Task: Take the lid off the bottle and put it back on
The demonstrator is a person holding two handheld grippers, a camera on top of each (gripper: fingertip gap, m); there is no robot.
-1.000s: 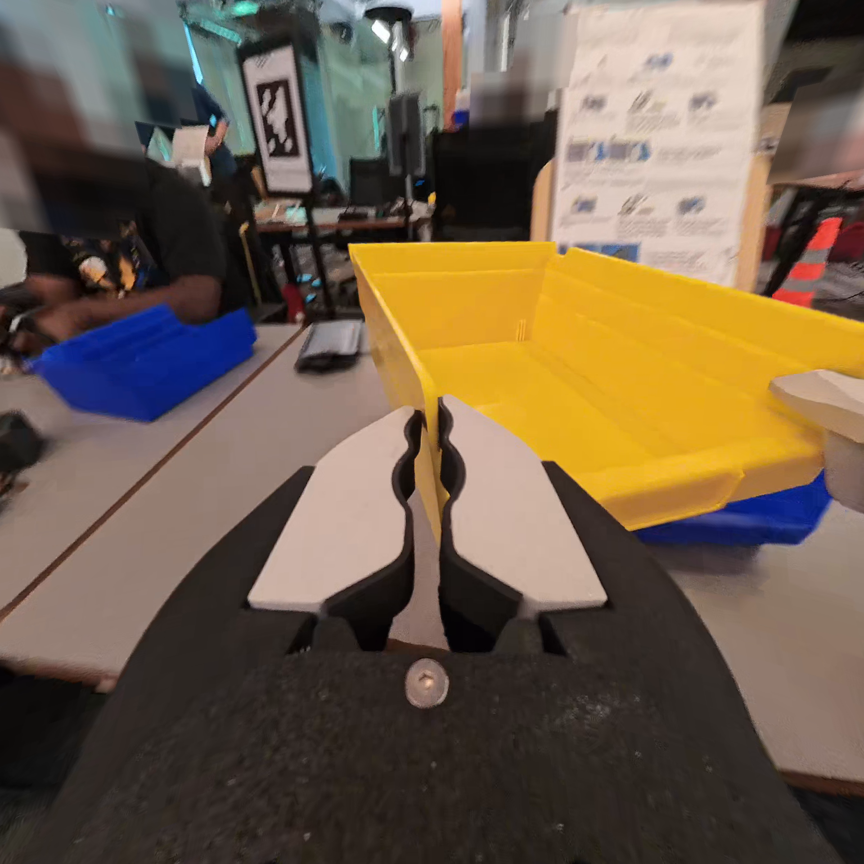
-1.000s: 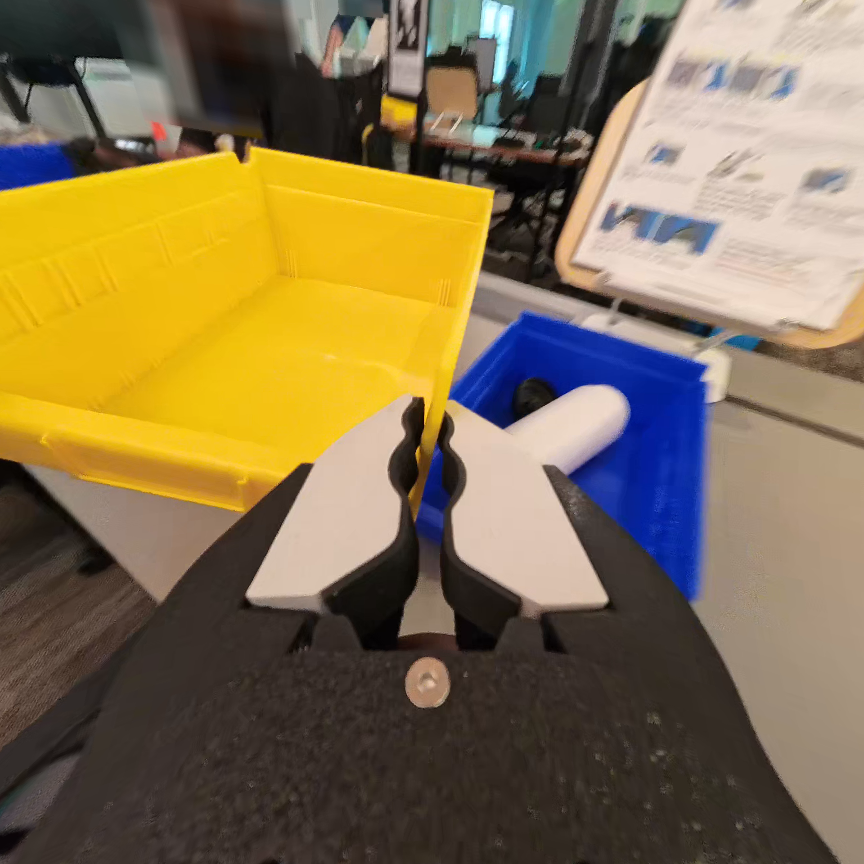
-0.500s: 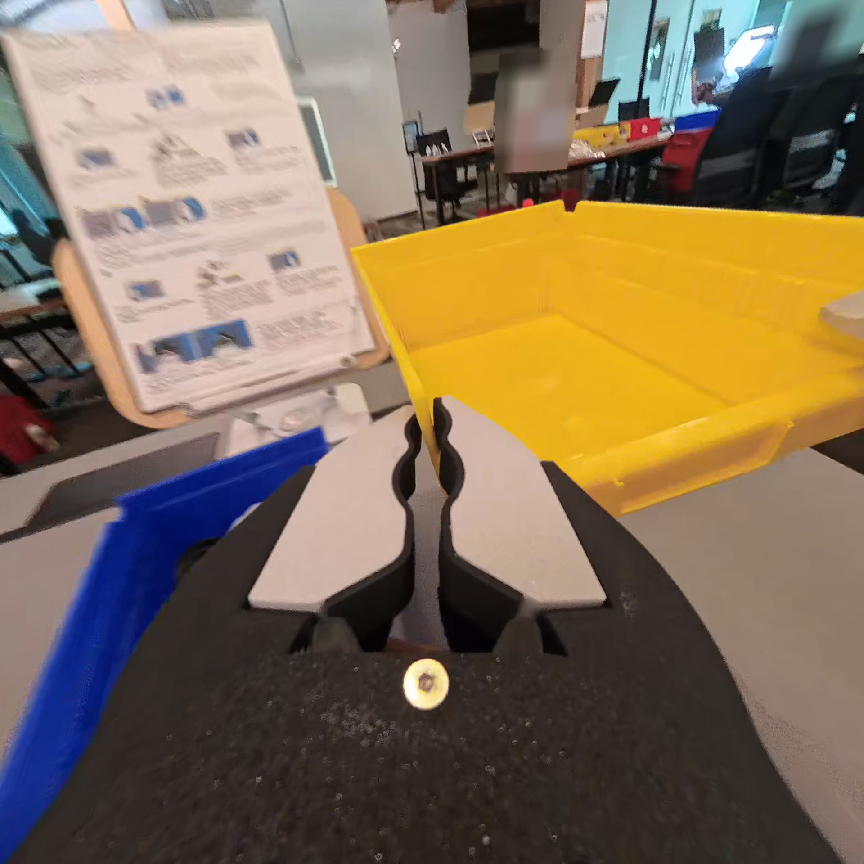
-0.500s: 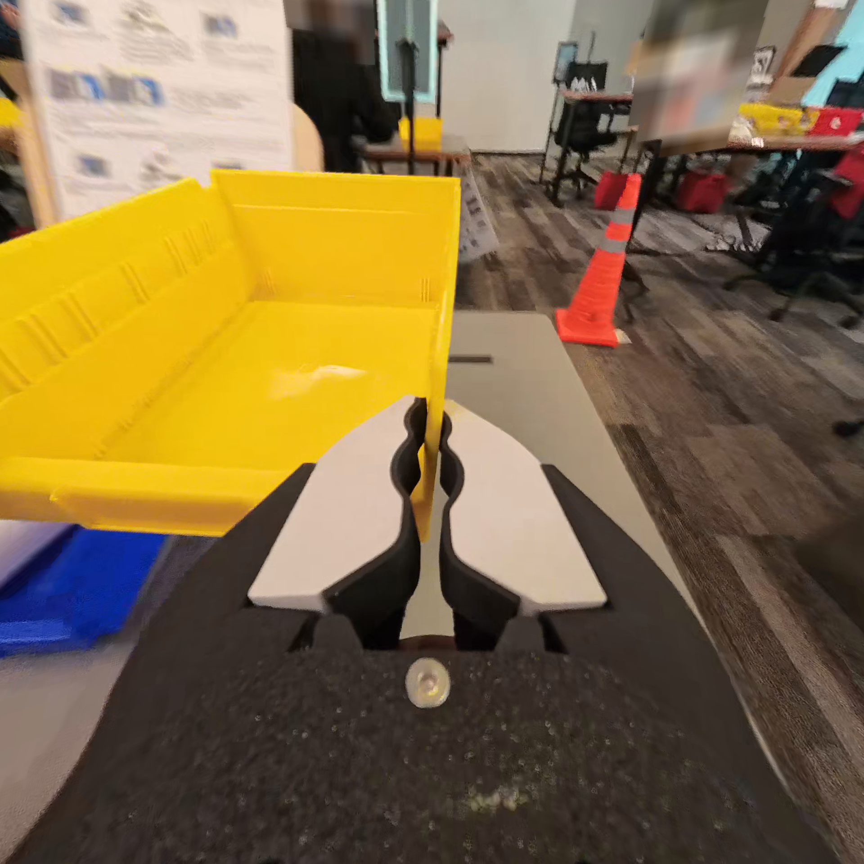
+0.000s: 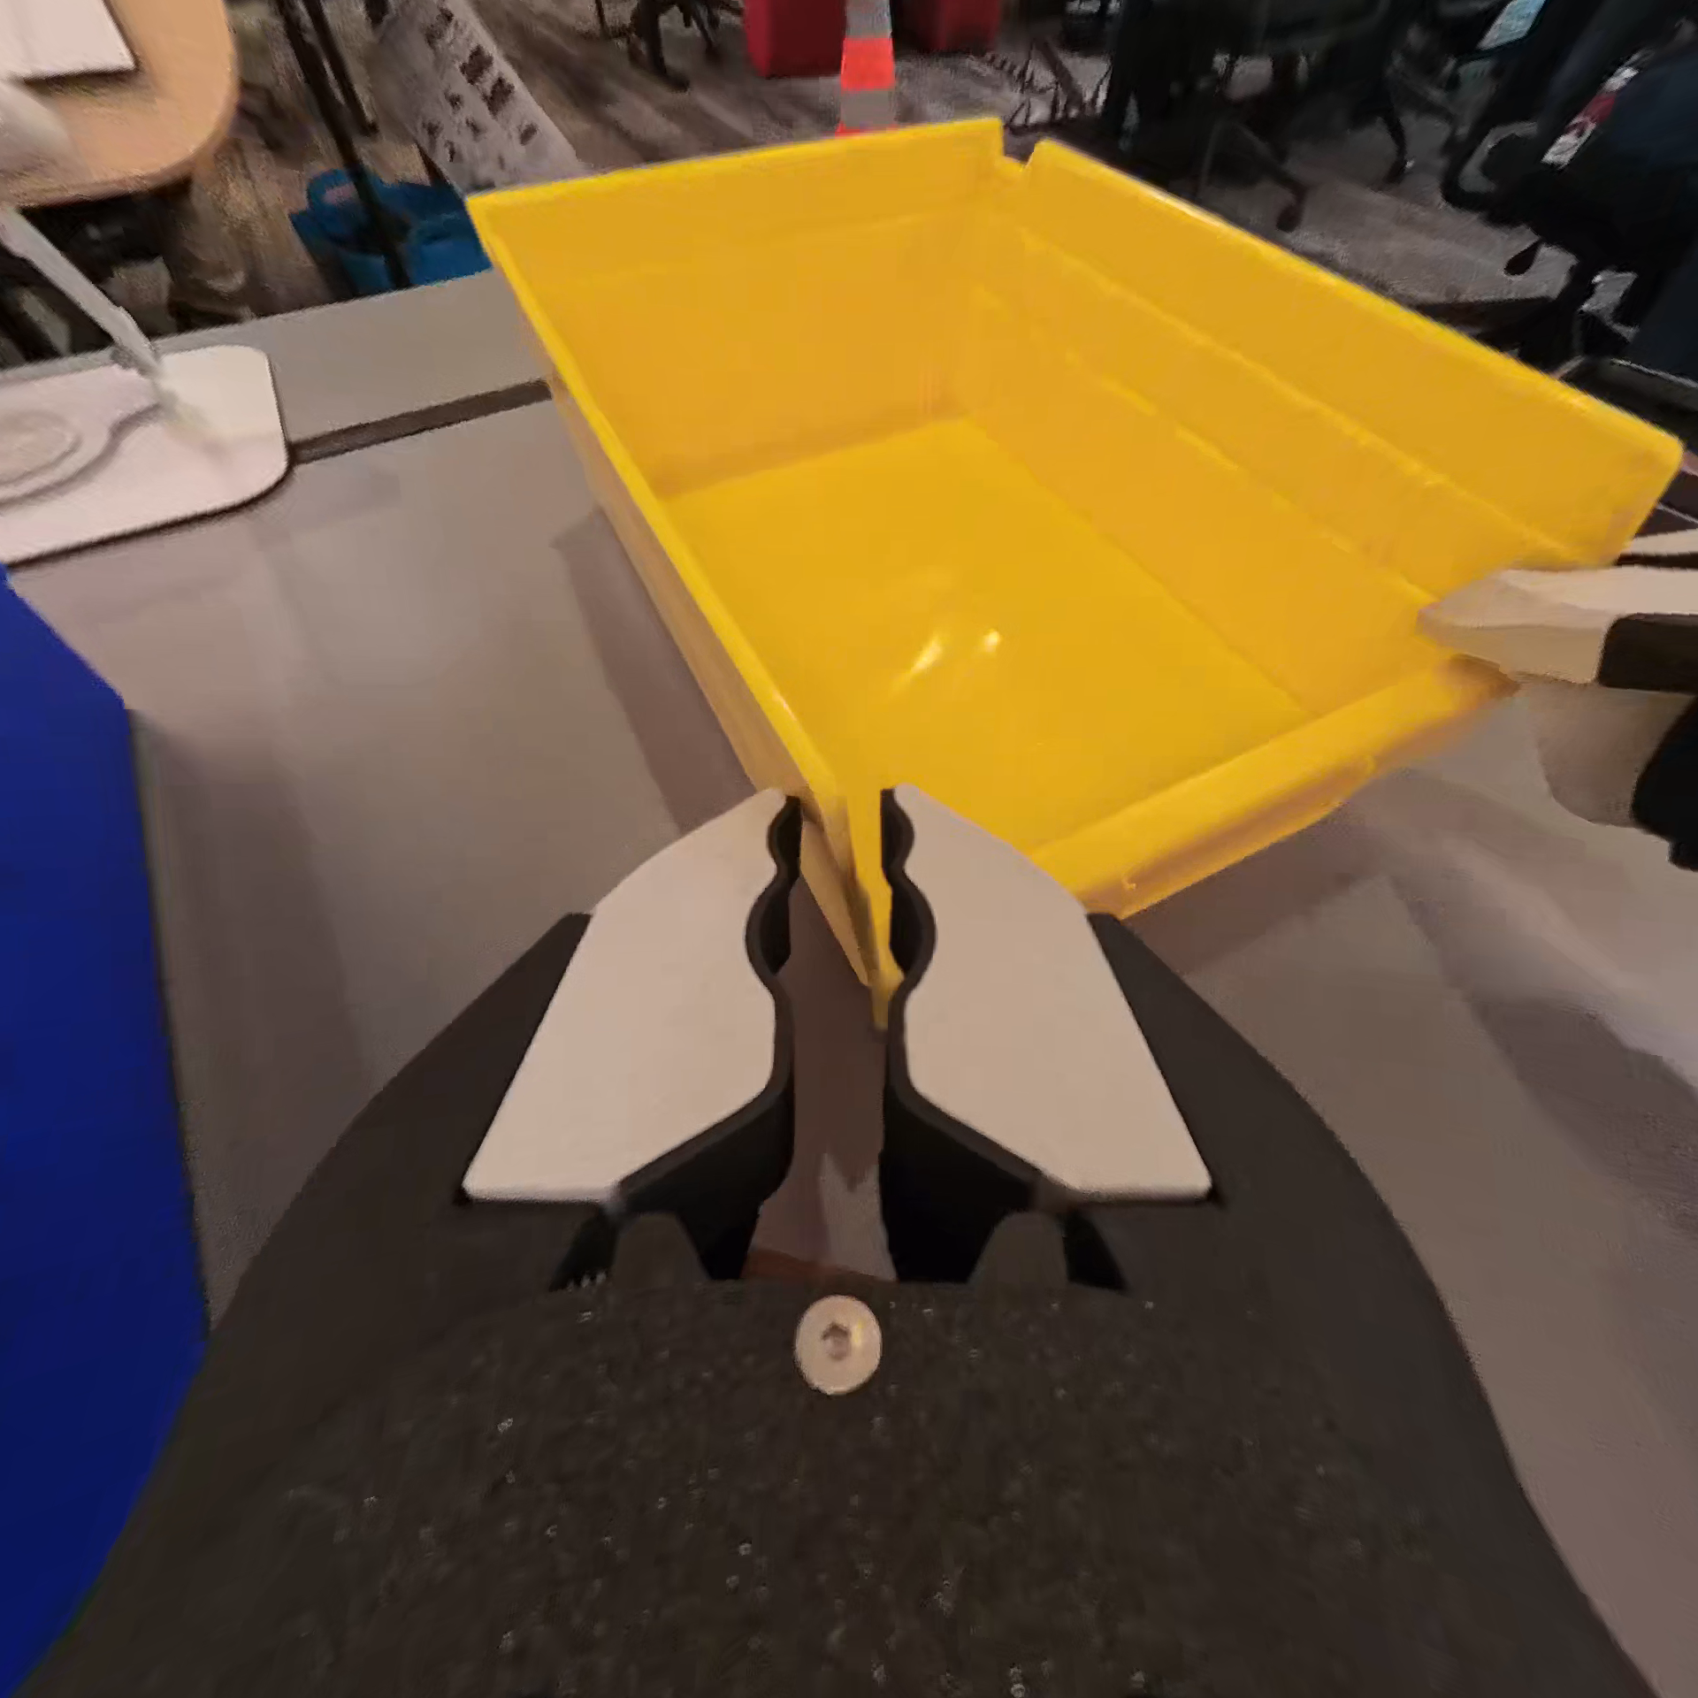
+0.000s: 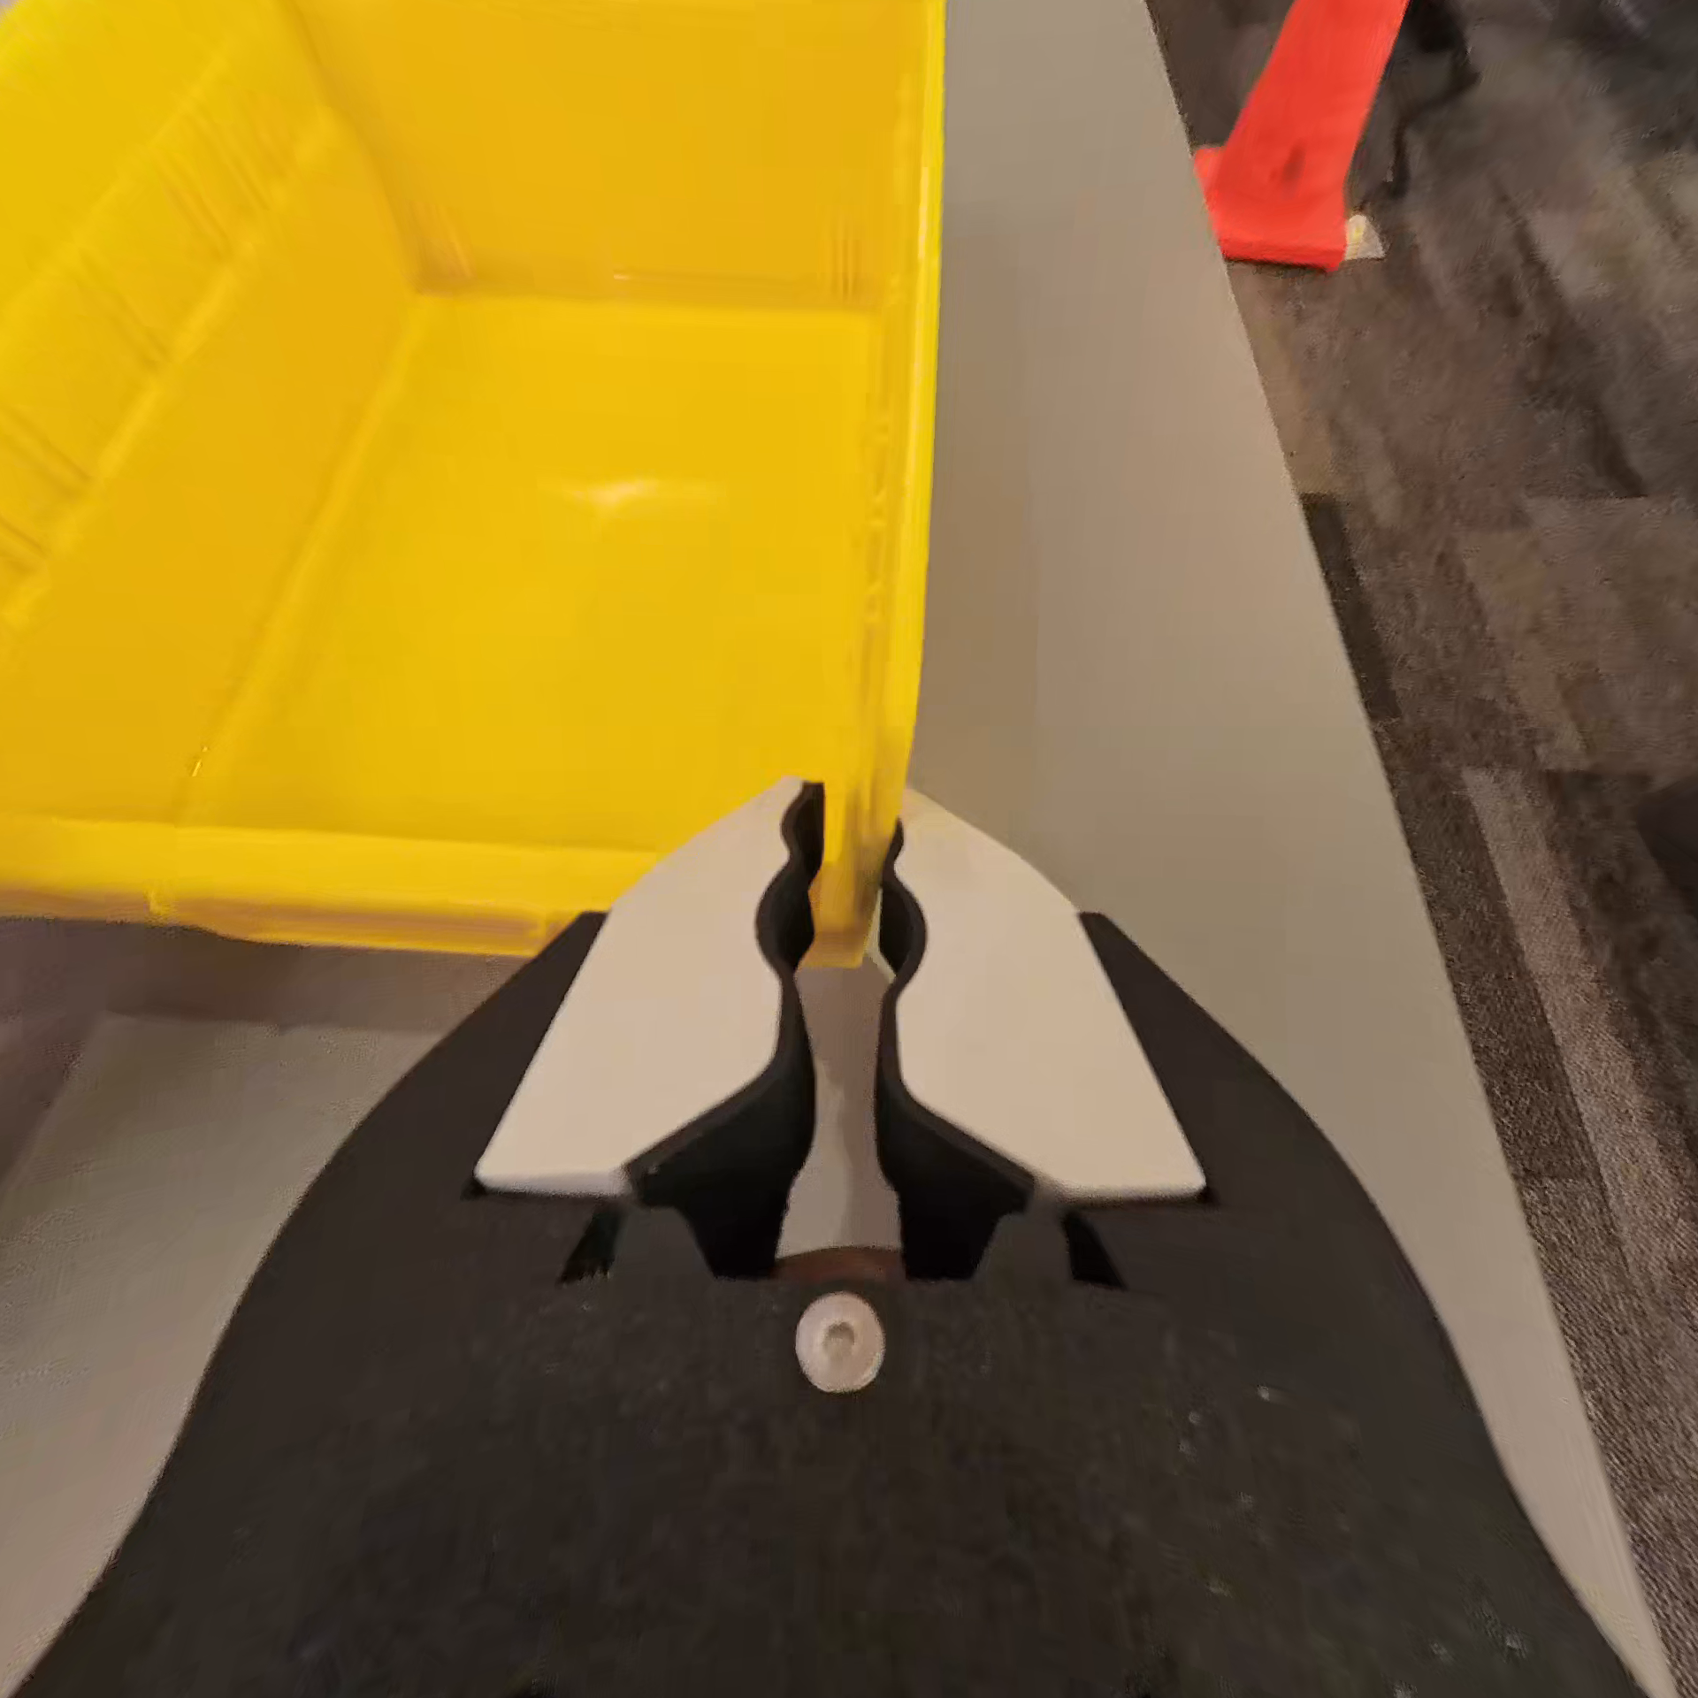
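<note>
Since the earlier frame the yellow bin (image 5: 965, 570) had swung off the blue bin (image 5: 64, 1011) toward the grey table (image 5: 386, 717). The left gripper (image 5: 838, 827) and right gripper (image 6: 850, 827) each pinched a near corner wall. No bottle or lid was visible. Risk: the thin walls slipping out, dropping the bin unevenly.
</note>
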